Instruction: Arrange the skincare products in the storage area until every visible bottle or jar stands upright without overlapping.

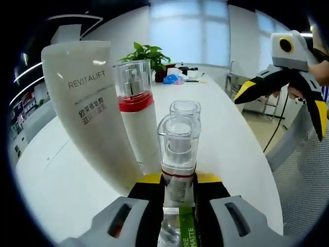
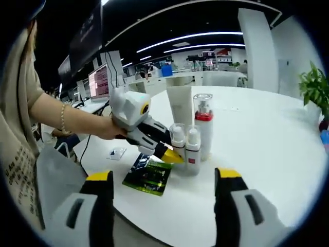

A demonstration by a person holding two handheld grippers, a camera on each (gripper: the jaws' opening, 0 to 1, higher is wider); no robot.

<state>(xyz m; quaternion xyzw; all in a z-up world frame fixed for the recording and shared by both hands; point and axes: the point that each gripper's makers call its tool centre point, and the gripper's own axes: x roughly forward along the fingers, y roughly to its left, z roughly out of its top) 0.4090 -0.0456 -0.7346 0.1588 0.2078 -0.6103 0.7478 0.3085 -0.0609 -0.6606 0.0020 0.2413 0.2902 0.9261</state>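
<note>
While both hand-held grippers sit over the white table (image 2: 267,149), four skincare products stand upright in a tight cluster near its edge.

Left gripper view: left hand-held gripper (image 1: 177,208) has its jaws closed up against a small clear-capped pump bottle (image 1: 178,154), one jaw each side of the bottle's lower body. A second small clear-capped bottle (image 1: 185,109) stands just behind it. To the left, a tall pump bottle with a red band (image 1: 138,116), and left of that a big white tube marked REVITALIFT (image 1: 87,108), standing on its cap end and leaning in the fisheye. A green-printed packet (image 1: 186,231) lies flat under the jaws. A potted plant (image 1: 146,54) and small clutter sit at the far end of the table. Right hand-held gripper (image 1: 288,98) hangs in the air at upper right, yellow-and-black jaws spread apart, holding nothing.

Right gripper view: right hand-held gripper (image 2: 164,198), jaws wide apart with nothing between them, well short of the cluster. Across the table a person's hand (image 2: 110,128) holds the left gripper at the two small bottles. The green packet lies flat, just beside them on the near left. A small clear sachet (image 2: 116,153) lies further left. Office desks and monitors lie far behind.
</note>
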